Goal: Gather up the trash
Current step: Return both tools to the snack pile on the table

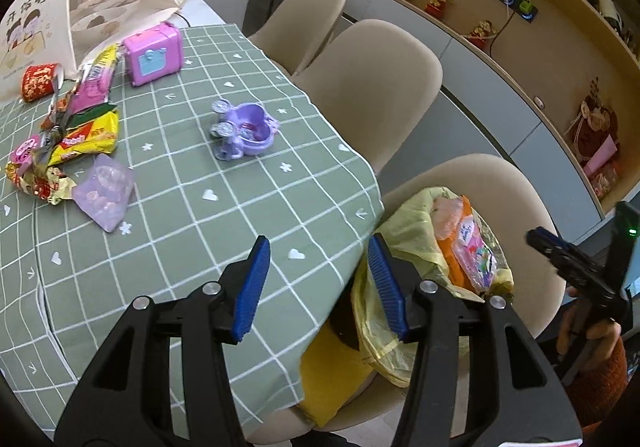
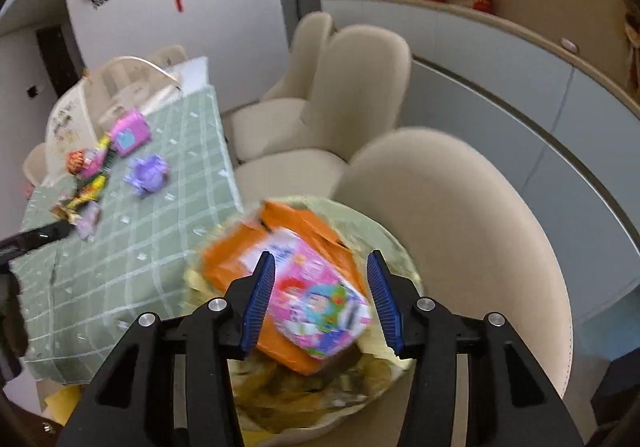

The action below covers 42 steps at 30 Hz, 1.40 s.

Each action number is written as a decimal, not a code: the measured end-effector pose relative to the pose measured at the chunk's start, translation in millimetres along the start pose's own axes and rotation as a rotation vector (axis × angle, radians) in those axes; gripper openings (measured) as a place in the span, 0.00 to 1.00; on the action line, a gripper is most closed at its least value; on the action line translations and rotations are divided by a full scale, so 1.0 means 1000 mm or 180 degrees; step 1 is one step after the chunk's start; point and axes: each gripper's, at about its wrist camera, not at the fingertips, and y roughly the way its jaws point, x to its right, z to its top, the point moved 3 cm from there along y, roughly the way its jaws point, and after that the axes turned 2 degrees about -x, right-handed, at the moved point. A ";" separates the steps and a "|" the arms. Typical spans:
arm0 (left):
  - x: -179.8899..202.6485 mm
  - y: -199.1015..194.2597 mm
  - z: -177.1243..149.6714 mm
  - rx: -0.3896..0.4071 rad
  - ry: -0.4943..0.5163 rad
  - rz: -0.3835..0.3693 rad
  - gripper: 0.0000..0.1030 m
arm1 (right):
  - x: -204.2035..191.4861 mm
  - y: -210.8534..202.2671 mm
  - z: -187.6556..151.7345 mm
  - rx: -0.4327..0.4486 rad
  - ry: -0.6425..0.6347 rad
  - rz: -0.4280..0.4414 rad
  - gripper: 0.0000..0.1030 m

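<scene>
A yellow trash bag (image 1: 416,231) sits on a beige chair (image 1: 492,183) by the table's corner and holds an orange packet (image 2: 240,255) and a pink cartoon wrapper (image 2: 320,307). My right gripper (image 2: 320,299) is open, hovering just above that wrapper. My left gripper (image 1: 320,283) is open and empty over the table's near corner. Snack wrappers (image 1: 72,135) lie piled at the table's left, with a lilac packet (image 1: 104,193) nearest. The right gripper also shows in the left wrist view (image 1: 560,251).
The table has a green checked cloth (image 1: 200,239). On it stand a purple toy (image 1: 244,129), a pink toy case (image 1: 154,53), a red cup (image 1: 40,81) and a mesh food cover (image 1: 80,19). Two more beige chairs (image 1: 368,87) line the table's right side. Shelves with ornaments run along the wall.
</scene>
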 end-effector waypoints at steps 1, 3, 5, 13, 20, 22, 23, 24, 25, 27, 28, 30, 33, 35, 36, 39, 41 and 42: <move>-0.005 -0.003 0.001 0.0034 -0.0010 0.0022 0.47 | -0.008 -0.005 0.004 0.0050 -0.0042 0.0035 0.44; -0.016 -0.009 0.004 0.0105 -0.0038 0.0073 0.47 | -0.029 -0.012 0.012 0.0170 -0.0173 0.0090 0.44; -0.034 -0.020 0.008 0.0231 -0.0110 0.0169 0.47 | -0.056 -0.016 0.023 0.0260 -0.0315 0.0243 0.44; -0.135 -0.074 0.019 0.0659 -0.0628 0.0552 0.47 | -0.158 -0.001 0.062 0.0435 -0.0510 0.0757 0.44; -0.230 -0.108 0.017 0.0786 -0.0868 0.0777 0.50 | -0.254 0.025 0.090 0.0651 -0.0647 0.1166 0.44; -0.255 -0.113 0.020 0.0828 -0.0893 0.0799 0.51 | -0.276 0.032 0.094 0.0603 -0.0724 0.1267 0.44; -0.264 -0.114 0.022 0.0849 -0.0898 0.0794 0.51 | -0.288 0.038 0.096 0.0552 -0.0799 0.1262 0.44; -0.276 -0.115 0.027 0.0874 -0.0900 0.0784 0.51 | -0.301 0.044 0.097 0.0534 -0.0906 0.1190 0.44; -0.287 -0.115 0.033 0.0899 -0.0891 0.0788 0.51 | -0.311 0.047 0.098 0.0542 -0.0998 0.1117 0.44; -0.304 -0.113 0.045 0.0942 -0.0853 0.0812 0.51 | -0.333 0.059 0.099 0.0472 -0.1201 0.1087 0.44; -0.317 -0.112 0.057 0.0968 -0.0822 0.0816 0.51 | -0.343 0.067 0.099 0.0416 -0.1281 0.1082 0.44; -0.338 -0.108 0.077 0.0990 -0.0767 0.0772 0.51 | -0.360 0.081 0.100 0.0336 -0.1367 0.1097 0.44; -0.369 -0.095 0.106 0.0975 -0.0678 0.0750 0.51 | -0.379 0.105 0.102 0.0215 -0.1333 0.1014 0.44; -0.393 -0.080 0.130 0.0921 -0.0633 0.0736 0.51 | -0.388 0.120 0.106 0.0179 -0.1286 0.0897 0.44; -0.404 -0.072 0.139 0.0887 -0.0628 0.0733 0.51 | -0.391 0.126 0.108 0.0149 -0.1278 0.0872 0.44; -0.441 -0.044 0.166 0.0793 -0.0684 0.0723 0.51 | -0.400 0.145 0.117 0.0111 -0.1242 0.0685 0.44; -0.465 -0.024 0.180 0.0739 -0.0835 0.0659 0.51 | -0.405 0.158 0.124 0.0067 -0.1235 0.0572 0.44; -0.478 -0.013 0.186 0.0707 -0.0937 0.0610 0.51 | -0.406 0.163 0.126 0.0037 -0.1232 0.0552 0.44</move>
